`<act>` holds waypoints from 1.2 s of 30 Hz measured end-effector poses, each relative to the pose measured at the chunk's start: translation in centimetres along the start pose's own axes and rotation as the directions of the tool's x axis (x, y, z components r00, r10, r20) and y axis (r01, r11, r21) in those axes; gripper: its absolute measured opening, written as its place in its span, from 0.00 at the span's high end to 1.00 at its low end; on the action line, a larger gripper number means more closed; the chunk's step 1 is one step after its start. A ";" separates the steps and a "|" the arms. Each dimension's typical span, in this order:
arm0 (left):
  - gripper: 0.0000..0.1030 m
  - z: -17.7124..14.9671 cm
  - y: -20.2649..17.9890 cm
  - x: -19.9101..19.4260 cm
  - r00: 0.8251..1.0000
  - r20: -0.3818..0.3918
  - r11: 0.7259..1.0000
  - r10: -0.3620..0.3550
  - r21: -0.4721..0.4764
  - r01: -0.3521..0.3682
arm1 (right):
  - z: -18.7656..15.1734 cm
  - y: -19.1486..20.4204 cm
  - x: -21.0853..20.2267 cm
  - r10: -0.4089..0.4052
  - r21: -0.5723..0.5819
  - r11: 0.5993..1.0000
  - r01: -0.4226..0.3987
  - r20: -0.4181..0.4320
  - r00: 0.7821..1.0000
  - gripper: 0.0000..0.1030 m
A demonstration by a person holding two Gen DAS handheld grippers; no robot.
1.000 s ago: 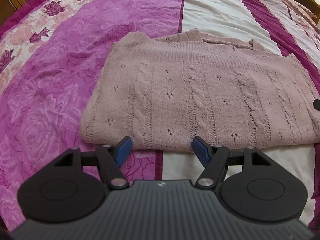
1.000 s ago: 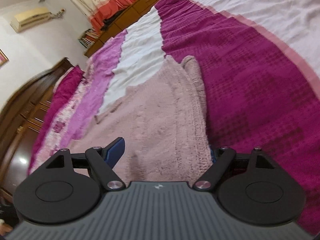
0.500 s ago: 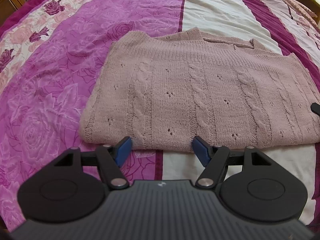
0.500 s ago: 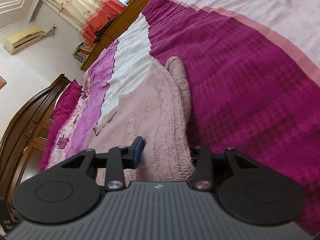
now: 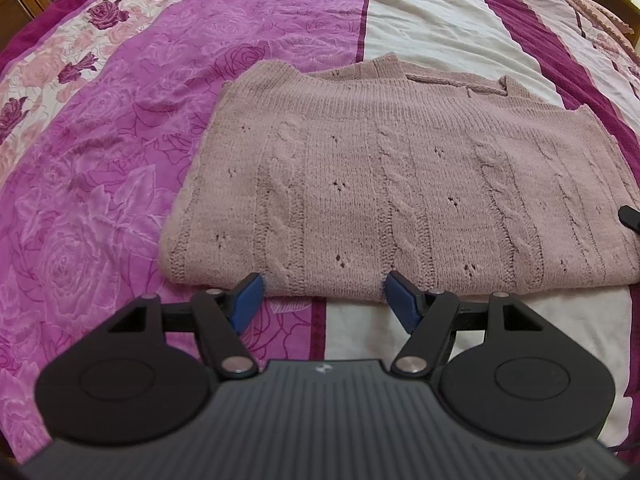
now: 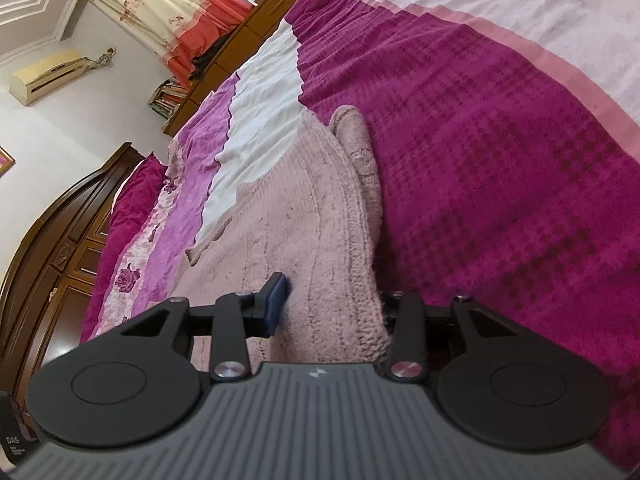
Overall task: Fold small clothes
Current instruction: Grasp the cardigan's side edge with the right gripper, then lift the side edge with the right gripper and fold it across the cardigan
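The pink cable-knit sweater [image 5: 400,184] lies flat across the striped bedspread [image 5: 420,12], already doubled over into a broad rectangle, its near fold running straight along in front of the left gripper [image 5: 324,296]. That one hangs just short of the fold, jaws wide, nothing between them, blue pads either side of the edge without touching it.

Over at the sweater's far right end, the right gripper [image 6: 332,304] has just been closing, and there is knit between its jaws: one blue pad [image 6: 278,300] presses onto the top layer, the other is hidden under the thick folded edge. It looks like a pinch on the whole stack at that side, though I can't see the lower pad to be sure how many layers it has caught.

So the step looks like taking the right end across to the left. To do it well, I'd want that right pinch deep enough to carry every layer together. If only the top layer is caught, the stack would slide apart on the lift. The knit is soft and heavy, so a low, slow carry should keep it from sagging. The left gripper could pin or grasp the near fold to hold the stack square.
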State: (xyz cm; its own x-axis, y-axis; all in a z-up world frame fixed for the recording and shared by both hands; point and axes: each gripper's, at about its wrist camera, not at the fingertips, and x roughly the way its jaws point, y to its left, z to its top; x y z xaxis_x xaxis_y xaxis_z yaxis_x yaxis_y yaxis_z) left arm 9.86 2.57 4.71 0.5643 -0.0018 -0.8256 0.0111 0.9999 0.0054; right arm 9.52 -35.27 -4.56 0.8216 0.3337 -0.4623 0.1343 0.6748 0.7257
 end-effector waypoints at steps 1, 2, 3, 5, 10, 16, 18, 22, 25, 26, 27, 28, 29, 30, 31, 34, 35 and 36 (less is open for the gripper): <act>0.33 0.0 0.0 0.0 1.000 0.000 1.000 0.001 0.001 -0.001 | 0.0 0.0 0.0 0.001 -0.001 1.000 -0.001 -0.001 1.000 0.56; 0.33 0.0 -0.1 0.0 1.000 0.000 1.000 0.001 0.002 -0.001 | 0.1 0.0 0.0 0.001 -0.001 1.000 -0.001 -0.002 1.000 0.56; 0.33 0.0 -0.1 0.0 1.000 -0.001 1.000 0.001 0.002 -0.001 | 0.1 -0.1 0.0 0.002 -0.002 1.000 -0.002 -0.001 1.000 0.56; 0.33 0.0 -0.1 0.0 1.000 -0.001 1.000 -0.001 -0.001 0.001 | 0.0 0.0 0.0 0.001 -0.006 1.000 -0.001 0.004 1.000 0.56; 0.33 -0.1 0.1 0.0 1.000 -0.008 1.000 -0.006 -0.006 0.006 | -0.3 0.1 0.0 -0.007 -0.014 1.000 0.007 0.016 1.000 0.57; 0.33 -0.3 0.5 -0.2 1.000 -0.017 1.000 -0.011 -0.015 0.011 | -0.5 0.2 -0.4 -0.012 0.012 1.000 0.012 0.025 1.000 0.65; 0.33 -0.3 0.9 -0.4 1.000 -0.017 1.000 -0.016 -0.021 0.016 | -0.4 0.5 -0.7 -0.008 0.004 1.000 0.008 0.033 0.999 0.69; 0.33 -0.3 1.9 -1.2 1.000 0.001 0.999 -0.010 -0.034 0.010 | -0.4 2.1 -1.3 0.018 -0.046 0.999 -0.014 0.069 0.997 0.72; 0.33 -0.2 3.2 -1.9 1.000 0.017 0.998 -0.004 -0.056 0.005 | 0.2 3.7 -1.6 0.054 -0.076 0.996 -0.048 0.083 0.995 0.72; 0.33 -0.1 3.5 -2.1 1.000 0.022 0.998 -0.001 -0.061 0.003 | 0.4 4.2 -1.7 0.062 -0.078 0.995 -0.055 0.084 0.995 0.72; 0.33 -0.1 3.9 -2.3 1.000 0.026 0.998 0.004 -0.065 -0.002 | 0.7 4.9 -1.6 0.068 -0.083 0.995 -0.062 0.081 0.994 0.73; 0.33 -0.1 4.3 -2.5 1.000 0.029 0.998 0.010 -0.068 -0.008 | 0.9 5.5 -1.6 0.074 -0.091 0.994 -0.066 0.083 0.994 0.73; 0.33 -0.1 4.7 -2.7 0.999 0.032 0.997 0.017 -0.071 -0.015 | 1.1 6.0 -1.6 0.080 -0.100 0.992 -0.071 0.085 0.993 0.73; 0.33 -0.1 5.0 -2.8 0.999 0.034 0.997 0.024 -0.074 -0.021 | 1.2 6.8 -1.4 0.091 -0.114 0.990 -0.081 0.085 0.992 0.73; 0.33 -0.1 5.4 -2.9 0.999 0.036 0.997 0.031 -0.078 -0.028 | 1.3 7.6 -1.4 0.102 -0.127 0.988 -0.091 0.085 0.991 0.74; 0.33 -0.1 6.7 -3.3 0.998 0.040 0.994 0.046 -0.098 -0.042 | 1.5 9.9 -1.3 0.134 -0.165 0.979 -0.118 0.092 0.987 0.75; 0.33 -0.1 7.1 -3.4 0.998 0.042 0.993 0.050 -0.105 -0.046 | 1.5 10.8 -1.2 0.148 -0.176 0.976 -0.130 0.093 0.985 0.75; 0.33 -0.1 7.6 -3.4 0.998 0.043 0.992 0.056 -0.113 -0.050 | 1.5 11.6 -1.2 0.161 -0.188 0.972 -0.141 0.093 0.983 0.75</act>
State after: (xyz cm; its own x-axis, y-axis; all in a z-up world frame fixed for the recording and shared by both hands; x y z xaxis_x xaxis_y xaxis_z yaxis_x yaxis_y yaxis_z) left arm 7.92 10.13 7.54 0.5987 0.0532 -0.7992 -0.1109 0.9937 -0.0169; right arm 10.91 -28.82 5.11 0.8802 0.3753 -0.2906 -0.0894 0.7324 0.6750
